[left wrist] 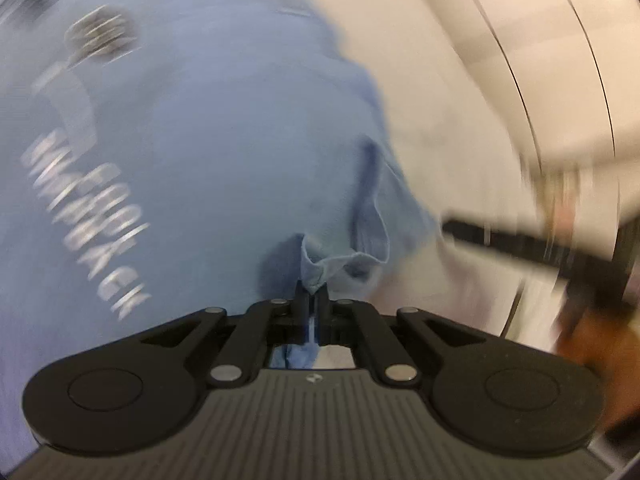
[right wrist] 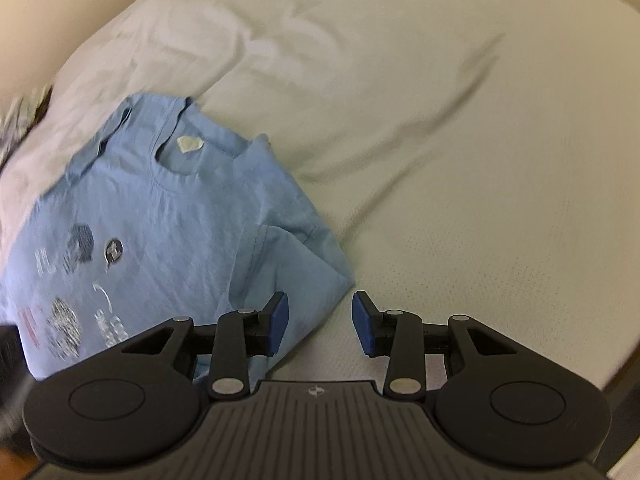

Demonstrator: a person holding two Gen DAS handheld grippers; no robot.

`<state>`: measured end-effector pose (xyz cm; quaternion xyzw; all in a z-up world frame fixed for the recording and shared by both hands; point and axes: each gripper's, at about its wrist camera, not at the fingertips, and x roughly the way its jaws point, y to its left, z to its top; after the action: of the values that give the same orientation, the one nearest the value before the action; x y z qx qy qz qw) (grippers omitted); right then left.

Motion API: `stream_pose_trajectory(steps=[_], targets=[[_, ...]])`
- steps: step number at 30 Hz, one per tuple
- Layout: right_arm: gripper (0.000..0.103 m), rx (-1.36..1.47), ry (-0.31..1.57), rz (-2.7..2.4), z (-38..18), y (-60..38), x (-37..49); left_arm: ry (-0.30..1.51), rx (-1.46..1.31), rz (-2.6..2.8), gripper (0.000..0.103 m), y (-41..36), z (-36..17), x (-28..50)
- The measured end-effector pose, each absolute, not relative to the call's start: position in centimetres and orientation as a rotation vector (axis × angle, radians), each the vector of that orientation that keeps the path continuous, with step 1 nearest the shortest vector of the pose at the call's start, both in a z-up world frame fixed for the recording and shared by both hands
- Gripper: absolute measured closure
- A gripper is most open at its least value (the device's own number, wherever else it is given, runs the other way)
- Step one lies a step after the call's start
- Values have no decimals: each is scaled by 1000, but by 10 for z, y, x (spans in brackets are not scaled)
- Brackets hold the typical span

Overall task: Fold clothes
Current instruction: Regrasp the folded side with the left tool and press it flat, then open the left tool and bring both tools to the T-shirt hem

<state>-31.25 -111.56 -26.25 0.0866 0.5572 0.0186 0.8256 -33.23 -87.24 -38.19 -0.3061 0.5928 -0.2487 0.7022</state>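
Observation:
A light blue T-shirt [right wrist: 168,216] with a printed front lies on a pale bed sheet [right wrist: 460,160], collar toward the far side. Its right sleeve is folded over the body. My right gripper [right wrist: 320,322] stands open just above the shirt's lower right edge, its blue pads [right wrist: 280,320] apart with nothing between them. In the blurred left wrist view the same T-shirt [left wrist: 200,140] fills the left side, and my left gripper [left wrist: 314,294] is shut on a bunched edge of its fabric.
The sheet [left wrist: 432,100] spreads wide to the right of the shirt. A dark blurred bar [left wrist: 520,240] crosses the right side of the left wrist view. Wood floor shows at the lower right there. The bed's edge [right wrist: 616,376] drops away at the right.

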Motion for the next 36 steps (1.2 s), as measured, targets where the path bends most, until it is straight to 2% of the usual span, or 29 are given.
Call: stream_pose_trajectory(steps=[3,11,12,13,14,17,22,25,29,36], targets=[[64,71,1174,92,-266,-1107,-305,1351,-762,-497,103,-851,-393,-334],[66,-181,1208,255,-295,-1075,-278,1360,-712,-554,103,-854,-397,-331],[70,-195,1228,265,-299,-1073,-276,1362,-710,-565,103,-856,-397,-330],[93,-200,1245,273,-302,-1073,-276,1364,-707,-576,103,-859,-397,-329],[103,-208,1254,267,-303,-1073,-276,1369,-705,-589,103,-862,-396,-329],[103,-185,1205,180,-296,-1085,-277,1397,-689,-606,103,-868,-400,-329],[101,-144,1131,72,-280,-1103,-280,1396,-633,-610,96,-867,-392,-326],[95,-108,1088,53,-267,-1101,-290,1350,-497,-650,96,-865,-374,-332],[94,-73,1100,117,-262,-1085,-305,1174,-169,-839,95,-878,-343,-344],[94,-147,1217,332,-296,-1043,-302,1169,-89,-912,93,-899,-360,-332]])
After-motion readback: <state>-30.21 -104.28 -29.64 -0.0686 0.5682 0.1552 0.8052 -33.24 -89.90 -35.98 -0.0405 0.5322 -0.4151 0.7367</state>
